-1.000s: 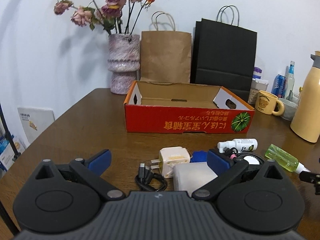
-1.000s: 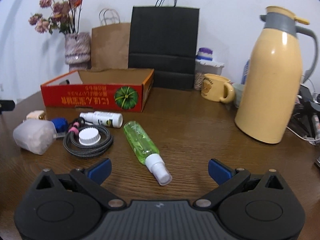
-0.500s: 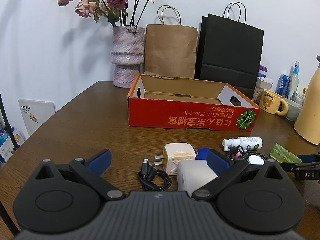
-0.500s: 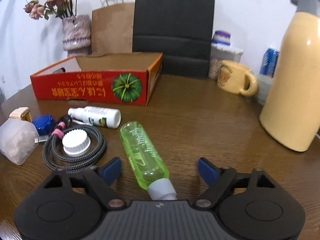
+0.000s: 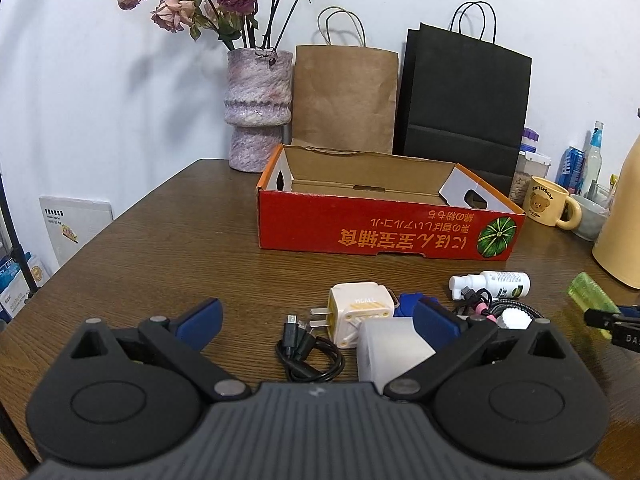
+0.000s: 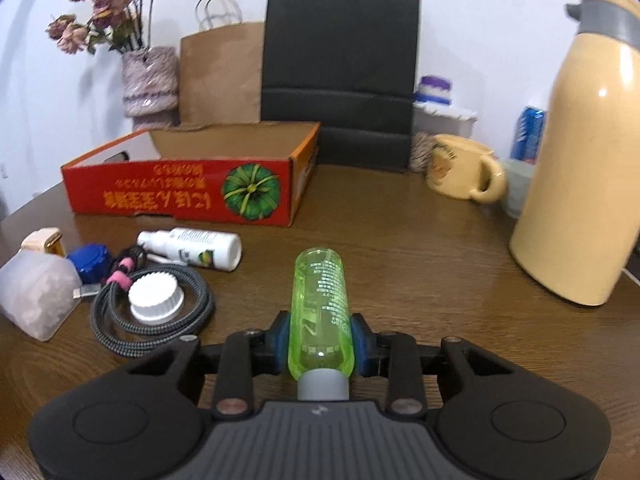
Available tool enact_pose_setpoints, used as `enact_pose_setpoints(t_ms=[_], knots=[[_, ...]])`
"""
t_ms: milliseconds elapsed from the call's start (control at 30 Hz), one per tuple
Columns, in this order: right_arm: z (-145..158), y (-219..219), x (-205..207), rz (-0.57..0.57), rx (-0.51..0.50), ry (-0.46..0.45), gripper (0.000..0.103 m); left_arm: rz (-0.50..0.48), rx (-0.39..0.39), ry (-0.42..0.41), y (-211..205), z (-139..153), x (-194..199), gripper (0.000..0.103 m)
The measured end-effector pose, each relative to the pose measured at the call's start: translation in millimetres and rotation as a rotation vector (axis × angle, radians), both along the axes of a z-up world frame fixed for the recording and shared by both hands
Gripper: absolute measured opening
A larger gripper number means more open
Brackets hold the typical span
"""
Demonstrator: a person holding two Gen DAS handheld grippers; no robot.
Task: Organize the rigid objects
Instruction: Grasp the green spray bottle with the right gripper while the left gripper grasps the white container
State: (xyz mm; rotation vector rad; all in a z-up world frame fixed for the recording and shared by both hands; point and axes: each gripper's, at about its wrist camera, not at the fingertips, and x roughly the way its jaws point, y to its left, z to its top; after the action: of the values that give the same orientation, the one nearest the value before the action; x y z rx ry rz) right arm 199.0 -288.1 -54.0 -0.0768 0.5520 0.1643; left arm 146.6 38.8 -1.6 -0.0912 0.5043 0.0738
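Both cams are sitting low on the grippers, looking fwd and slightly down across the table (image 5: pixel 168 240) toward the back wall. Left cam is facing the red box (image 5: pixel 384 232) head-on; right cam is sitting further right, close over the green bottle (image 6: pixel 320 300). Both are sharing box, bags, vase.

The white plug adapter (image 5: pixel 359 309) reads "MCALL". The yellow mug (image 5: pixel 549 206) reads "Butterbear". The red cardboard box (image 5: pixel 384 232) carries orange Japanese characters, printed upside down.
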Motion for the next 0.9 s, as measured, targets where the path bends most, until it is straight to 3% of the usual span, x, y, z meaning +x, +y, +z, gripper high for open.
enact_pose_setpoints(t_ms=[333, 567, 900], knots=[[6, 7, -19, -0.032, 0.012, -0.059, 0.03, -0.058, 0.001, 0.013, -20, -4, 2, 0.103], [9, 13, -29, -0.021, 0.035, -0.087, 0.03, -0.112, 0.033, 0.067, -48, -13, 10, 0.103], [12, 22, -38, 0.011, 0.04, -0.104, 0.03, -0.093, 0.043, 0.115, -68, -23, 23, 0.103]])
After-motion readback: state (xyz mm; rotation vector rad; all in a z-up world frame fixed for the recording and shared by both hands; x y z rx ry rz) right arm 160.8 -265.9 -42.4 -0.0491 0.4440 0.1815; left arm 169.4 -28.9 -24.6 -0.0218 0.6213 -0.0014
